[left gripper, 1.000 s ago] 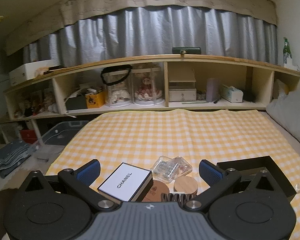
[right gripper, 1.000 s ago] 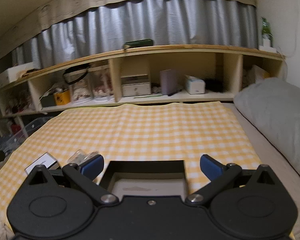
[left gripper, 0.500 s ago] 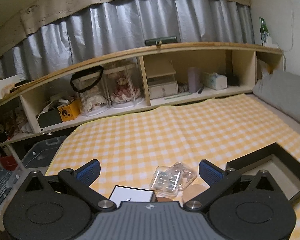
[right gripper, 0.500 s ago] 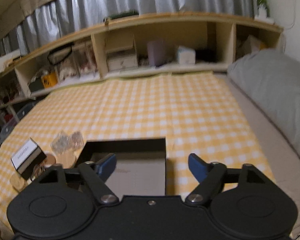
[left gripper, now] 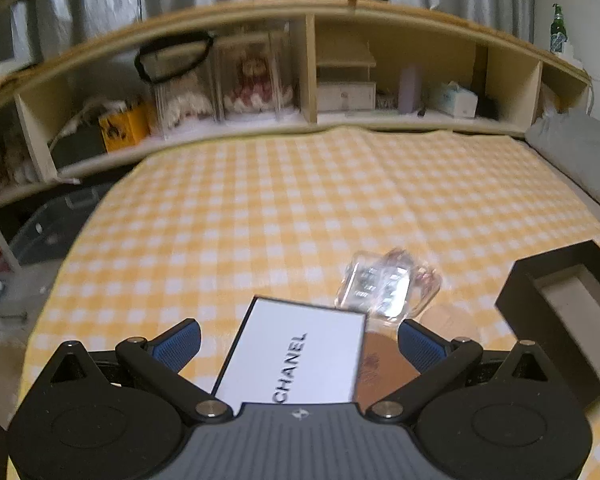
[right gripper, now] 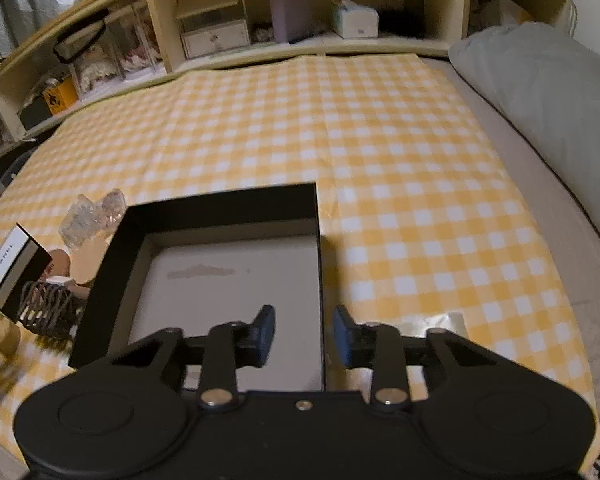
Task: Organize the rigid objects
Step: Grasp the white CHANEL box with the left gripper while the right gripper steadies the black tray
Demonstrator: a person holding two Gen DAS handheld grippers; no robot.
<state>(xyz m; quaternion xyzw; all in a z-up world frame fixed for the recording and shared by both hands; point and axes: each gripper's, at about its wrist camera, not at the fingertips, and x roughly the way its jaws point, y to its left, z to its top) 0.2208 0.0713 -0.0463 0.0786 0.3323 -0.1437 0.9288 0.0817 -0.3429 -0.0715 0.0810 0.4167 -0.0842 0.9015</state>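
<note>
The left gripper (left gripper: 298, 340) is held wide open w/ its blue pads either side of the white Chanel box (left gripper: 296, 358), not touching it — prob. lined up so the box can be clamped across its width. The box sits on the yellow checked cloth (left gripper: 300, 200), near the front-left edge, w/ a clear plastic case (left gripper: 386, 286) just behind it and round wooden discs (left gripper: 384, 364) beside it, partly tucked under. The right gripper (right gripper: 303, 334) is narrowed but not fully shut, its fingers straddling the right wall of the black tray (right gripper: 220, 210); whether the wall is actually pinched can't be told. The tray is likely being steadied as the destination for the loose items. A dark strappy object (right gripper: 46, 310) lies left of the tray, too blurred to identify. The near end of the box is cut off by the gripper body in the left view, and motion blur smears the case contents.
</note>
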